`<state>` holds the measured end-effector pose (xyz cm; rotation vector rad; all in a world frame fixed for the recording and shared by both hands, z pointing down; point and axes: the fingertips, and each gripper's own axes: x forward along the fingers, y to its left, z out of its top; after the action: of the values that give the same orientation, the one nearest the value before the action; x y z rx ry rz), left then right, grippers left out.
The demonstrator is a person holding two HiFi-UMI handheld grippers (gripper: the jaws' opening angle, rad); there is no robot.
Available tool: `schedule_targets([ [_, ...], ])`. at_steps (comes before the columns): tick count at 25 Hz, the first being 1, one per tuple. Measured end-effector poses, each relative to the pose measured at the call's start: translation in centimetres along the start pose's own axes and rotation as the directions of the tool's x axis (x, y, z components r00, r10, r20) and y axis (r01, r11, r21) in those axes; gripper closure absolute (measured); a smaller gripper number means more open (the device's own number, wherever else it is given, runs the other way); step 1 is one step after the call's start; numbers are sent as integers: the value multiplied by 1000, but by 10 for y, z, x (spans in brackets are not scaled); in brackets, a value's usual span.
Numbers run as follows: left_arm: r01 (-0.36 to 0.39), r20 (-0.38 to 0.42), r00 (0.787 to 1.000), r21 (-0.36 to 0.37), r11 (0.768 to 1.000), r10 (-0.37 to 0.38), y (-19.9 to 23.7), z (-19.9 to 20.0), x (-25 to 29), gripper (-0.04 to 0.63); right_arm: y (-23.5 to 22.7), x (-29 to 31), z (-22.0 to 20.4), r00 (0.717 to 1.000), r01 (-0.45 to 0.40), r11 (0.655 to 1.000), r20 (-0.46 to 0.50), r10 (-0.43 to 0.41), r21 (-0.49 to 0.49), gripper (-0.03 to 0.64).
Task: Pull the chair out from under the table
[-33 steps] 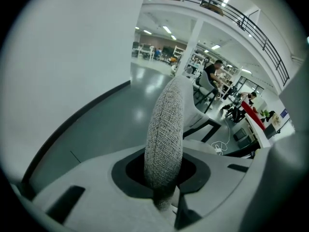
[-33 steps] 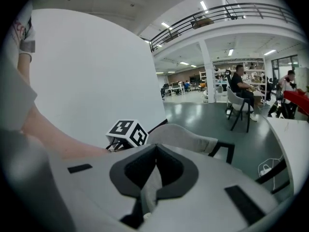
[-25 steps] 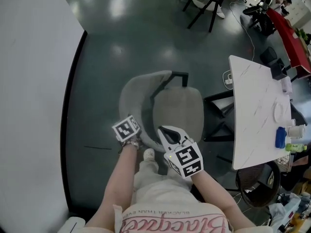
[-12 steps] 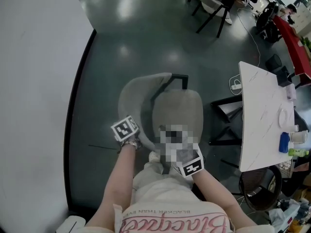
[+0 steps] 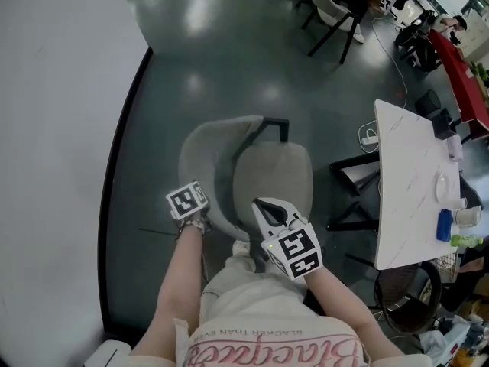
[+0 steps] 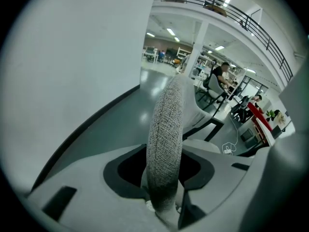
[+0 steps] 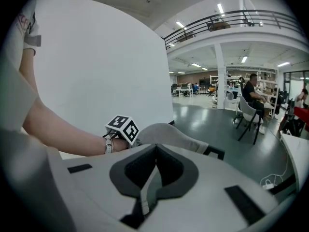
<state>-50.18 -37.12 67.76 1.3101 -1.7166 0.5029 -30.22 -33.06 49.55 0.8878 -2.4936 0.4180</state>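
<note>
The right tool (image 5: pixel 260 205) is white — cube (image 5: pixel 293 251) black-and-white.

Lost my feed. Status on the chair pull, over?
Left gripper jaws just opening, backrest between them. Right gripper shut, empty. Chair stands apart from table. Nothing seen blocking.

Head view: camera above and just behind the chair (image 5: pixel 273 176), facing steeply down. It is far enough to frame the whole chair, the floor (image 5: pixel 199 60) around it and the bench (image 5: pixel 412 182) to the chair's right.

Left gripper view: camera right at the chair's backrest (image 6: pixel 166 139) rim, facing along the rim toward the hall (image 6: pixel 169 57) beyond.

Right gripper view: camera behind the chair, near, facing nearly level over the backrest.

All three views share the backrest. Both gripper views share the hall beyond the chair.
</note>
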Motion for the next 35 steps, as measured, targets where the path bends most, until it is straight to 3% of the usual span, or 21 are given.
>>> schedule_targets([
  [3, 1, 26, 1000, 74, 997, -3, 2, 1, -9, 421, 1, -6, -2, 1000, 6, 1000, 7, -6, 3, 614],
  [7, -14, 115, 993, 98, 995, 3, 1, 8, -35, 371, 6, -19, -4, 1000, 6, 1000, 21, -6, 4, 614],
  [13, 20, 258, 963, 199, 980, -72, -27, 14, -88, 339, 20, -45, -8, 997, 13, 1000, 76, -13, -5, 614],
  [19, 100, 395, 895, 271, 957, -205, -74, -4, -165, 339, 36, -94, -6, 981, 34, 999, 190, -28, -29, 614],
  [25, 181, 420, 842, 370, 911, -338, -128, -56, -240, 345, 47, -160, -15, 971, 34, 999, 236, -33, 2, 614],
  [26, 189, 434, 830, 375, 907, -352, -134, -63, -252, 361, 50, -170, -16, 969, 30, 999, 246, -32, 10, 614],
  [31, 161, 525, 754, 434, 886, -394, -166, -85, -292, 566, 59, -206, -27, 958, 33, 999, 283, -33, 6, 614],
  [35, 200, 538, 704, 476, 856, -464, -194, -95, -311, 591, 56, -223, -26, 947, 63, 998, 316, -57, -7, 614],
])
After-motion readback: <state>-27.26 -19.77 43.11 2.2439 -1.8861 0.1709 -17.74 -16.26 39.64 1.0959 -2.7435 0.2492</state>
